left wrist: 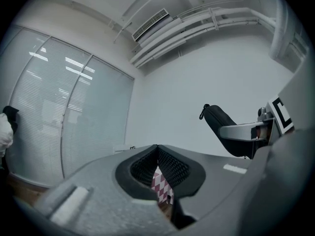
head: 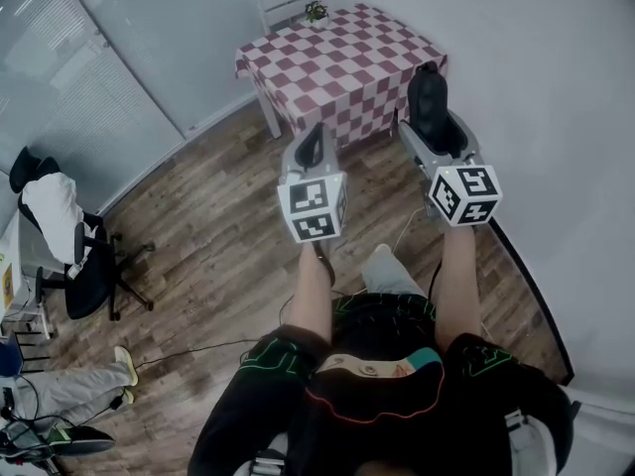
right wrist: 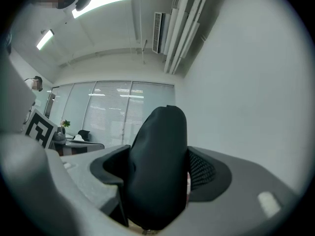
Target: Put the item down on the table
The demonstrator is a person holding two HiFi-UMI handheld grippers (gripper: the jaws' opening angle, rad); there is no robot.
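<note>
A black zipped pouch [head: 427, 95] stands upright between the jaws of my right gripper [head: 433, 127], which is shut on it. In the right gripper view the pouch [right wrist: 160, 171] fills the gap between both pads. My left gripper [head: 314, 145] is shut with nothing in it; its tips meet in the left gripper view [left wrist: 157, 149]. The table [head: 337, 62], under a red-and-white checked cloth, stands ahead of both grippers, which are held in the air short of its near edge. A sliver of the cloth [left wrist: 158, 185] shows below the shut left jaws.
A white chair [head: 283, 3] and a small plant [head: 316, 11] are at the table's far side. A white wall [head: 556, 117] runs along the right. A black office chair [head: 84, 261] with white cloth on it stands at the left on the wooden floor.
</note>
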